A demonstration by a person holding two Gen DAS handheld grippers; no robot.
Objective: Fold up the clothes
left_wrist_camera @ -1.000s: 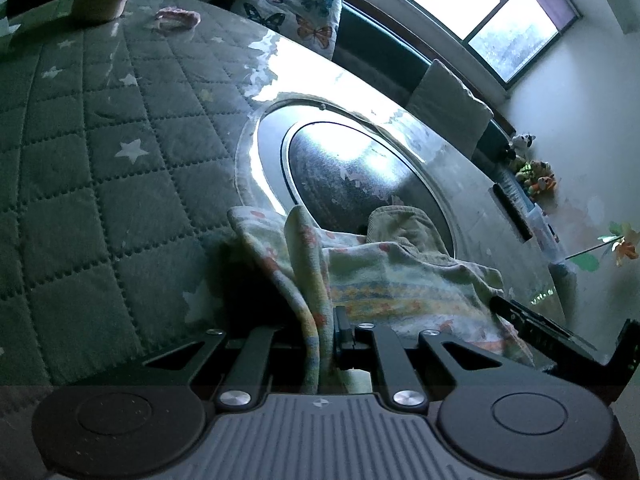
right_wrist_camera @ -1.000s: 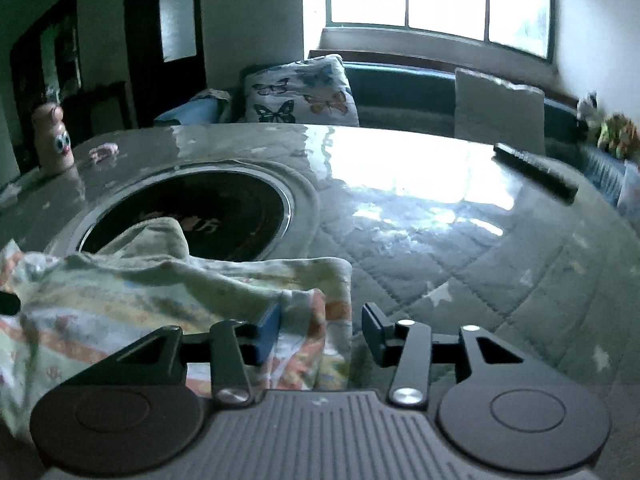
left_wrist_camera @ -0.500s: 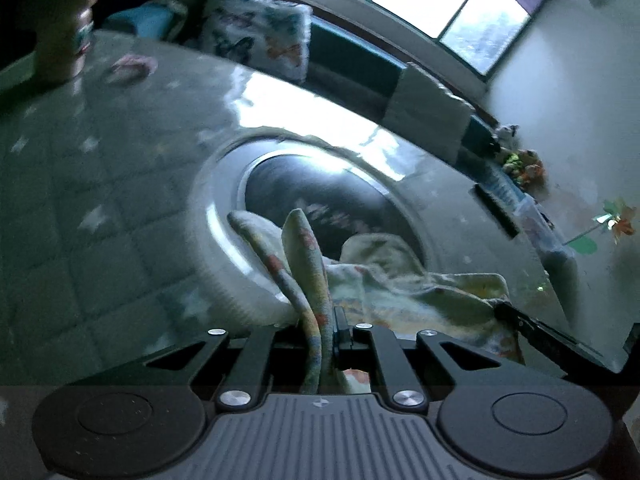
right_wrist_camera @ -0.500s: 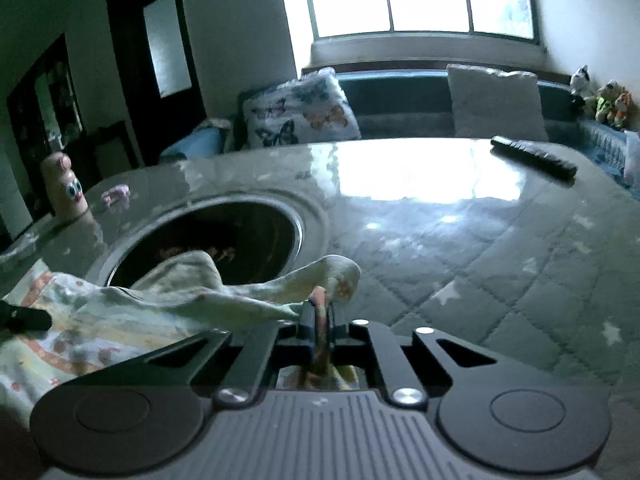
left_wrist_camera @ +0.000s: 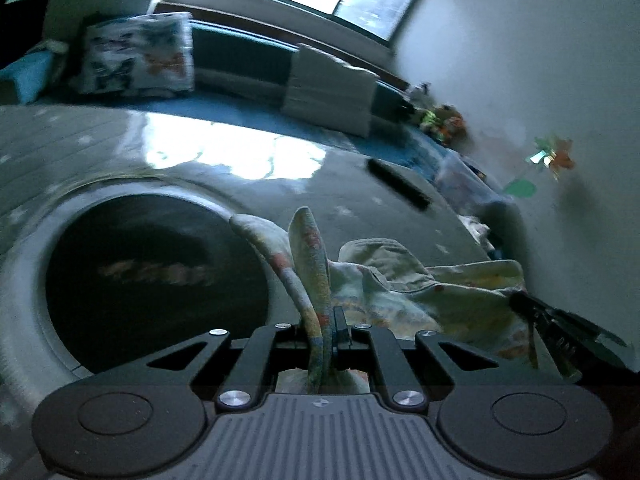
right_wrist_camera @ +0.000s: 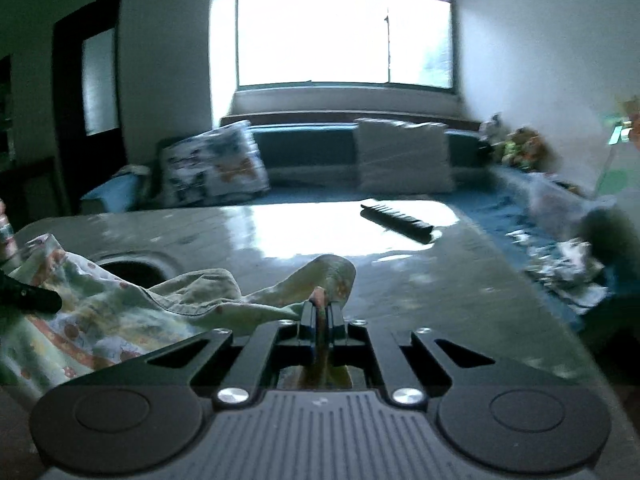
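Garment (left_wrist_camera: 432, 292) edges clenched between left fingers (left_wrist_camera: 340, 322) and right fingers (right_wrist_camera: 306, 320).

remote (right_wrist_camera: 396, 218) on quilted table (right_wrist_camera: 460, 280) | butterfly cushion (right_wrist_camera: 212, 170), grey cushion (right_wrist_camera: 404, 156) on bench

No readable text
Faint reddish marking on the dark round inset (left_wrist_camera: 156, 276) in the counter (left_wrist_camera: 340, 200), too blurred to read; nothing else is lettered.
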